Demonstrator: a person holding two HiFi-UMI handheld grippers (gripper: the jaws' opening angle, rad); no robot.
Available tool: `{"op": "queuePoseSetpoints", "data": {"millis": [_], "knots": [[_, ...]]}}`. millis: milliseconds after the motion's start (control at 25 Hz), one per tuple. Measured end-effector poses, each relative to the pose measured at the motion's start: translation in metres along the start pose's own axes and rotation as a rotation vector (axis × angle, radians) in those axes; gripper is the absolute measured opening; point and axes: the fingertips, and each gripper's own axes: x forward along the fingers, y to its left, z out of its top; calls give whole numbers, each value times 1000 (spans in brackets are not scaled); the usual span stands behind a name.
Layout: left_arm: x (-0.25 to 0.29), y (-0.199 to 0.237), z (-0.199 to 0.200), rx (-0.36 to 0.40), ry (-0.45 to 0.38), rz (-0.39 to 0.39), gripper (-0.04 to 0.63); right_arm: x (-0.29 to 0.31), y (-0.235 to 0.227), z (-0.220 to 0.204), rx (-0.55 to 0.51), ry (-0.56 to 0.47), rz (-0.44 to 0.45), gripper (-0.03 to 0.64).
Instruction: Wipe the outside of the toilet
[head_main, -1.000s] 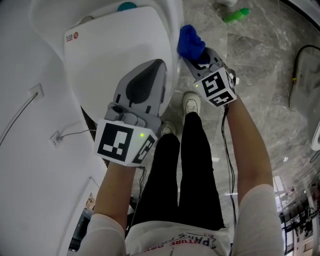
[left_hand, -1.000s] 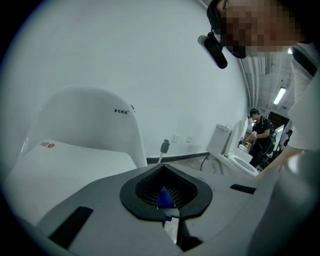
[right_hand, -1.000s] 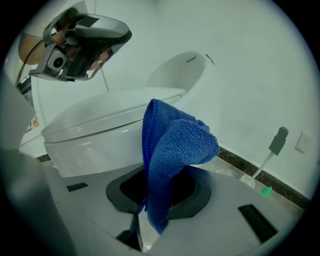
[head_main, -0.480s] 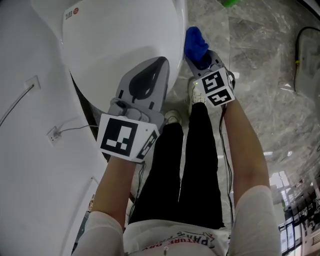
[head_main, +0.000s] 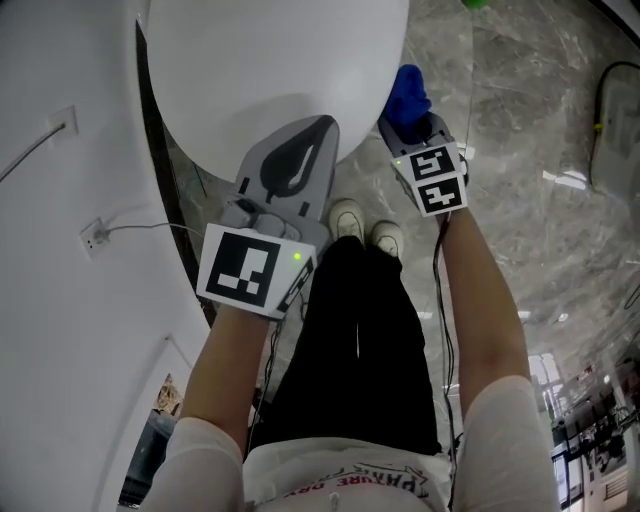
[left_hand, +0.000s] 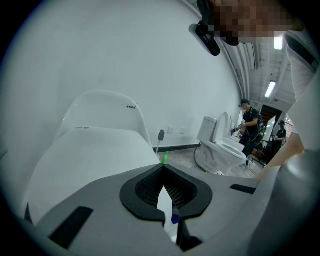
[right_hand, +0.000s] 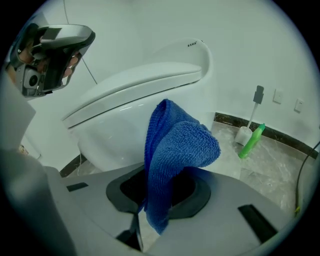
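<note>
The white toilet (head_main: 270, 60) fills the top of the head view, its lid down; it also shows as the toilet (right_hand: 130, 107) in the right gripper view and the toilet (left_hand: 85, 150) in the left one. My right gripper (head_main: 412, 122) is shut on a blue cloth (head_main: 408, 92), which hangs beside the bowl's right front edge. That blue cloth (right_hand: 172, 155) stands bunched up out of the jaws, a short way from the bowl. My left gripper (head_main: 292, 150) is shut with nothing in it, over the front rim of the lid.
A green bottle (right_hand: 251, 141) and a toilet brush (right_hand: 248, 127) stand by the wall on the marble floor (head_main: 520, 150). A white wall (head_main: 60, 250) with a cable runs on the left. A second toilet (left_hand: 222, 147) and other people are farther off.
The head view has shifted, so the toilet sits higher and farther right in frame. Both grippers keep their hold and stay near the bowl's front; the right one with the cloth is slightly higher.
</note>
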Motion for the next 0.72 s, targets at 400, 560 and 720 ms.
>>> {"op": "queuePoseSetpoints", "data": {"millis": [400, 560, 720], "knots": [[-86, 1, -45, -104, -29, 162, 6, -9, 70, -23, -74, 8, -2, 81], [-121, 12, -63, -149, -34, 211, 6, -10, 101, -26, -40, 28, -5, 81], [-150, 35, -70, -153, -49, 222, 6, -7, 120, -26, 32, 45, -71, 81]]}}
